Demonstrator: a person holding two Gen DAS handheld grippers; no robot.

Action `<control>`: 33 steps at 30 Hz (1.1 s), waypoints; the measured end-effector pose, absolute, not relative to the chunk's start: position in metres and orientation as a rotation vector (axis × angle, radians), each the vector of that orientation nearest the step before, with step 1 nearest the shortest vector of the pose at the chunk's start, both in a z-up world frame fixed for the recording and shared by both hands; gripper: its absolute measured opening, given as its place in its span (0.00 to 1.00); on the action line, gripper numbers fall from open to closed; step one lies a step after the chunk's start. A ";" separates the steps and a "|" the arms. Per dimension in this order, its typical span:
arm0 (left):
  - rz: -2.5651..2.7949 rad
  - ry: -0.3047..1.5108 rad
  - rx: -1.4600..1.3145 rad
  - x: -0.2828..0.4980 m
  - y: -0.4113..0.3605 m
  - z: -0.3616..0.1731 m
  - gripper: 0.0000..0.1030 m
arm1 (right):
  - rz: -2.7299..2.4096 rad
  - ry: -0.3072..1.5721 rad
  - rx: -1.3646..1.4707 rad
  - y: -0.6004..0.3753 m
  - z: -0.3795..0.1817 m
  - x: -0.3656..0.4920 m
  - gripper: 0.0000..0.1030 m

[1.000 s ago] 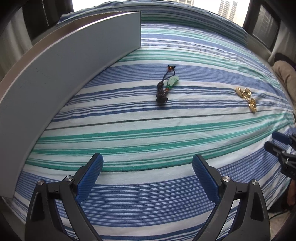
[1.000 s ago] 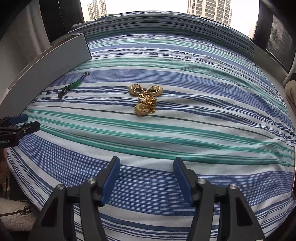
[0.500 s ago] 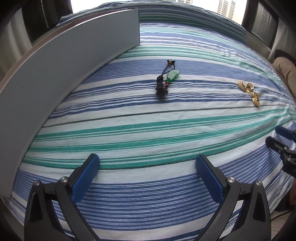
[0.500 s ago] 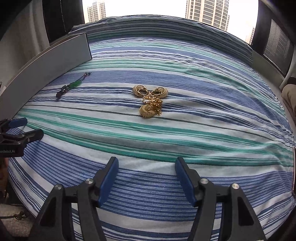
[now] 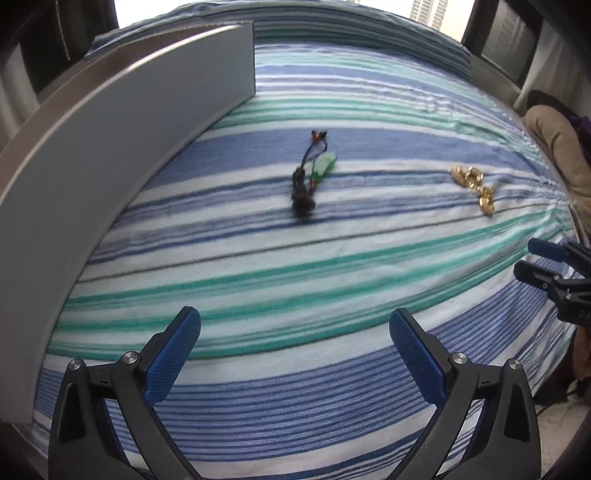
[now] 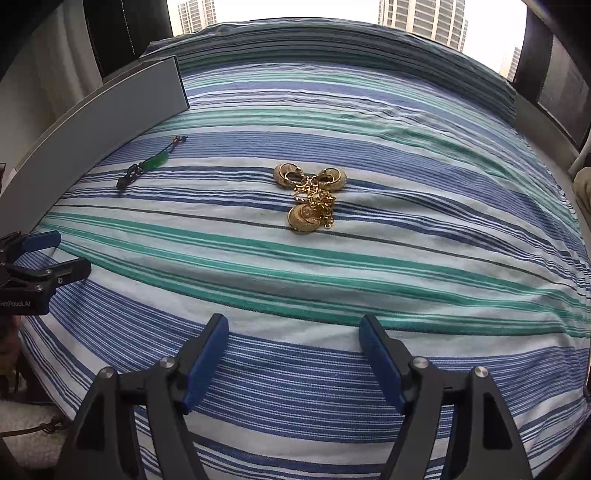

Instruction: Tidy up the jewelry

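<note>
Two claws: left claw (image 5: 294, 334) and right claw (image 6: 293, 341) both spread apart, empty, hovering over the bed (image 6: 424, 155).
Gold jewelry (image 6: 310, 197): tangled heap, probably awaiting sorting.
Green pendant (image 5: 323, 166): between gold jewelry and grey box (image 5: 122, 158), likely destination.

High-rise bedroom: striped bedspread (image 6: 332, 277), towers (image 6: 421, 22).

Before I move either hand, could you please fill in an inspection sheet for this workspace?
Surface: striped bedspread, blue, green and white, slightly wrinkled.
Job's things: gold jewelry pile, shell-shaped pieces tangled with chain; green pendant on dark cord, lying apart from it, nearer the grey box.
Clutter: nothing seen.
Tongs: left tongs open, empty, facing the pendant; right tongs open, empty, facing the gold pile.
Cables: nothing seen for certain.
Surroundings: long grey box along the bed's left edge; window with high-rises beyond.
</note>
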State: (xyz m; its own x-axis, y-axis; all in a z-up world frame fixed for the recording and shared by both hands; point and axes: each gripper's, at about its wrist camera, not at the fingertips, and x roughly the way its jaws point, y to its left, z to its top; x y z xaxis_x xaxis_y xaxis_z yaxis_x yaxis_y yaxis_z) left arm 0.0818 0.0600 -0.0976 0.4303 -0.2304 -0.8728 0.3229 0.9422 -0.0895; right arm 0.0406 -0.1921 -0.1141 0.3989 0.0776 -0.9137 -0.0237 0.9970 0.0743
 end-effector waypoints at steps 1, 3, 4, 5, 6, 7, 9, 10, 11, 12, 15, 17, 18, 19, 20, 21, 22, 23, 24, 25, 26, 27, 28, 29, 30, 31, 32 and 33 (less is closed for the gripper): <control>-0.360 1.059 0.086 0.089 0.060 -0.089 0.99 | 0.068 1.147 0.080 -0.199 -0.108 0.045 0.73; -0.398 1.046 0.081 0.108 0.056 -0.077 0.99 | 0.064 1.115 0.085 -0.210 -0.094 0.056 0.73; -0.432 1.048 0.091 0.119 0.050 -0.075 0.99 | 0.070 1.108 0.071 -0.212 -0.089 0.064 0.73; -0.469 1.052 0.107 0.129 0.042 -0.076 0.99 | 0.086 1.108 0.052 -0.211 -0.087 0.072 0.73; -0.496 1.056 0.123 0.139 0.034 -0.080 0.99 | 0.112 1.111 0.036 -0.209 -0.087 0.081 0.73; -0.508 1.059 0.134 0.148 0.027 -0.086 0.99 | 0.134 1.118 0.022 -0.206 -0.089 0.089 0.73; -0.502 1.076 0.137 0.163 0.020 -0.099 0.98 | 0.135 1.142 -0.005 -0.201 -0.101 0.103 0.73; -0.492 1.096 0.134 0.168 0.018 -0.105 0.96 | 0.134 1.152 -0.005 -0.199 -0.108 0.109 0.73; -0.487 1.112 0.123 0.171 0.018 -0.110 0.93 | 0.126 1.160 -0.001 -0.198 -0.114 0.113 0.72; -0.487 1.122 0.111 0.172 0.017 -0.112 0.89 | 0.120 1.159 0.006 -0.197 -0.118 0.115 0.71; -0.486 1.092 0.123 0.168 0.012 -0.112 0.79 | 0.128 1.140 0.006 -0.191 -0.122 0.113 0.51; -0.459 1.060 0.162 0.166 0.008 -0.111 0.54 | 0.101 1.116 -0.010 -0.190 -0.121 0.110 0.22; -0.448 1.049 0.181 0.167 0.006 -0.109 0.15 | 0.101 1.117 0.017 -0.193 -0.120 0.109 0.16; -0.461 1.061 0.166 0.168 0.006 -0.108 0.10 | 0.099 1.121 0.055 -0.198 -0.118 0.109 0.16; -0.482 1.082 0.114 0.171 0.010 -0.107 0.09 | 0.095 1.118 0.077 -0.201 -0.115 0.108 0.09; -0.493 1.097 0.065 0.172 0.015 -0.105 0.04 | 0.092 1.107 0.086 -0.204 -0.109 0.106 0.09; -0.495 1.100 0.037 0.171 0.018 -0.102 0.03 | 0.090 1.093 0.090 -0.205 -0.103 0.104 0.09; -0.492 1.091 0.023 0.169 0.022 -0.097 0.03 | 0.091 1.078 0.096 -0.207 -0.095 0.101 0.09; -0.493 1.080 0.004 0.166 0.026 -0.091 0.03 | 0.094 1.063 0.106 -0.209 -0.087 0.098 0.09; -0.505 1.068 -0.023 0.162 0.030 -0.084 0.03 | 0.099 1.052 0.115 -0.210 -0.079 0.095 0.09; -0.515 1.054 -0.048 0.158 0.033 -0.075 0.03 | 0.105 1.040 0.124 -0.212 -0.071 0.092 0.09; -0.521 1.035 -0.064 0.154 0.037 -0.064 0.03 | 0.113 1.029 0.134 -0.214 -0.063 0.089 0.09; -0.523 1.012 -0.071 0.149 0.041 -0.054 0.03 | 0.120 1.019 0.143 -0.214 -0.055 0.089 0.09; -0.521 0.991 -0.079 0.145 0.045 -0.044 0.03 | 0.129 1.011 0.148 -0.215 -0.048 0.088 0.09; -0.524 0.974 -0.090 0.142 0.050 -0.034 0.03 | 0.137 1.002 0.153 -0.216 -0.041 0.087 0.09; -0.526 0.960 -0.105 0.138 0.054 -0.024 0.03 | 0.147 0.993 0.161 -0.217 -0.033 0.087 0.09; -0.528 0.947 -0.118 0.136 0.060 -0.014 0.03 | 0.158 0.985 0.167 -0.214 -0.028 0.089 0.09; -0.530 0.933 -0.128 0.133 0.065 -0.003 0.03 | 0.170 0.979 0.169 -0.213 -0.022 0.090 0.09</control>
